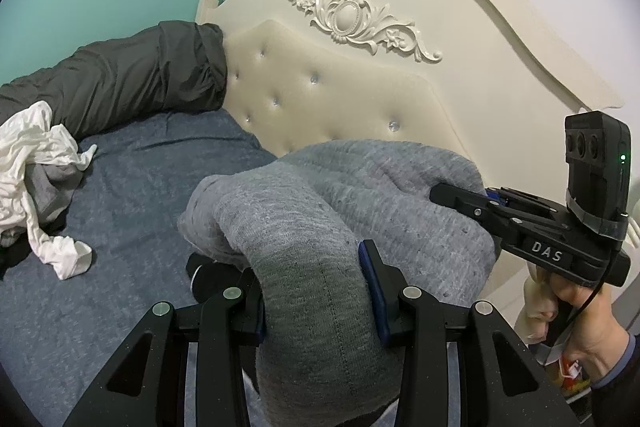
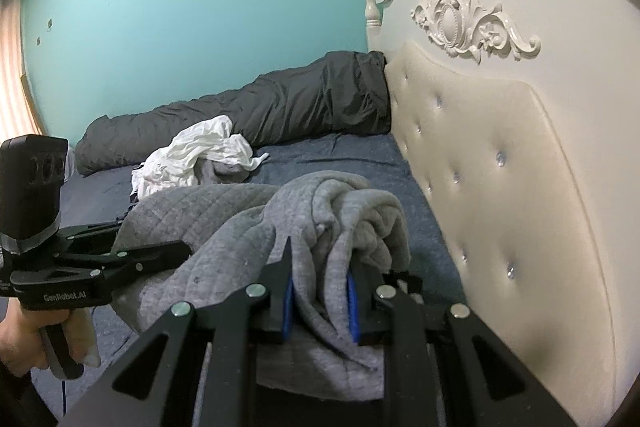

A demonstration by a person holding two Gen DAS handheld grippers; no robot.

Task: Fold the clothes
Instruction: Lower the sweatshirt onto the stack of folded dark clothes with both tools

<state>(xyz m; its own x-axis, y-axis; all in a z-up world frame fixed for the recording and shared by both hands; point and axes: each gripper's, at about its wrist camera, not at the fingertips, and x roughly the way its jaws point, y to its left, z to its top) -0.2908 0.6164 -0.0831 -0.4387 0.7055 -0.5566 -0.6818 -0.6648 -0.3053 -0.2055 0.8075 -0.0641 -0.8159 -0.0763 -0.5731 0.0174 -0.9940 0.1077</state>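
Observation:
A grey quilted garment [image 1: 400,195] hangs bunched between both grippers above the blue bed. My left gripper [image 1: 316,303] is shut on a thick rolled fold of it, the blue pads pressing each side. My right gripper [image 2: 320,307] is shut on another gathered fold of the same grey garment [image 2: 240,227]. In the left wrist view the right gripper [image 1: 444,195] comes in from the right, its tip buried in the cloth. The left gripper [image 2: 176,251] shows at the left of the right wrist view, held by a hand.
A crumpled white garment [image 2: 200,151] lies on grey clothes further back on the blue bedsheet [image 1: 132,187]. A dark grey duvet [image 2: 280,107] lies rolled along the teal wall. The cream tufted headboard [image 2: 500,167] stands close on the right.

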